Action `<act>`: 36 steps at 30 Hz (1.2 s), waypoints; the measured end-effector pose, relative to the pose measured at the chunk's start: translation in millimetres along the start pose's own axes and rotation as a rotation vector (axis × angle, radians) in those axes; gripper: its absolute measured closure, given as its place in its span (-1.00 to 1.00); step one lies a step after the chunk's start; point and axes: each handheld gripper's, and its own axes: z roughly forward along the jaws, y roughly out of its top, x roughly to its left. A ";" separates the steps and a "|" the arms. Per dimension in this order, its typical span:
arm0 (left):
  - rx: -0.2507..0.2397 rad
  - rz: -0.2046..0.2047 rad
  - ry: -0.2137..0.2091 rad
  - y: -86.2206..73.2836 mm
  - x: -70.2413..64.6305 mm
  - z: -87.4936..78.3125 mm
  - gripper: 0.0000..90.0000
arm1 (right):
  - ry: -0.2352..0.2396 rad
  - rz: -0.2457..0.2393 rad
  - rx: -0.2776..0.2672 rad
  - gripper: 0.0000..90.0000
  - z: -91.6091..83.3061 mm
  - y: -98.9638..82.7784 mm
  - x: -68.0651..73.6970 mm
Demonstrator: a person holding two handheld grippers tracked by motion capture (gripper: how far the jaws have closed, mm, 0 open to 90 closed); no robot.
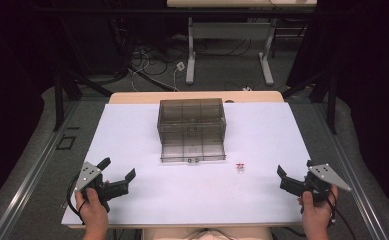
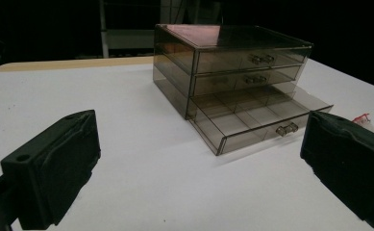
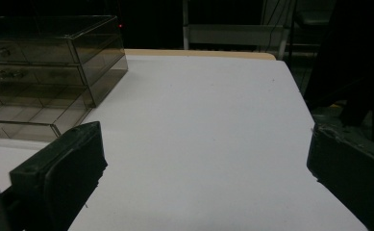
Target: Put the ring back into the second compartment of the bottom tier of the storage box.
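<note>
Two claws are in my hands at the bottom of the high view: my left claw (image 1: 117,170) sits at the lower left of the frame over the near-left part of the worktop (image 1: 147,200), and my right claw (image 1: 284,178) at the lower right, close to the worktop's right edge. Both stand spread wide with nothing between the jaws; in each gripper view the two blocky black jaws, matte and slightly ribbed, rise from the bottom corners with bare white surface between them. The worktop is a flat, smooth white sheet over a pale wooden board whose strip shows along the far edge. At the centre of the high view, toward the far side, stands the drawer box (image 1: 192,122), a smoky, see-through plastic cabinet with sharp square corners and three tiers; its bottom drawer (image 2: 256,120) is pulled out toward me, divided into compartments, with a small metal knob on its front. Just right of the drawer front and below it in the frame, a small red and clear item (image 1: 240,166) lies alone on the white surface, too small to make out. Wide open room lies between both claws and on either side of the box.
</note>
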 end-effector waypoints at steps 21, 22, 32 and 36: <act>0.005 -0.015 0.024 -4.9 -2.0 -3.9 -0.99 | 0.088 -0.057 0.033 -0.59 22.6 -2.7 23.2; 0.005 -0.016 0.025 -5.0 -2.0 -3.5 -0.99 | 0.093 -0.055 0.033 -0.55 23.5 -2.2 23.7; 0.023 -0.011 0.021 -6.3 -3.4 -1.5 -0.99 | 0.127 -0.071 0.079 -0.47 36.2 4.6 35.5; 0.020 -0.016 0.025 -6.6 -3.9 -2.0 -0.99 | 0.136 -0.086 0.093 -0.48 40.6 6.9 41.7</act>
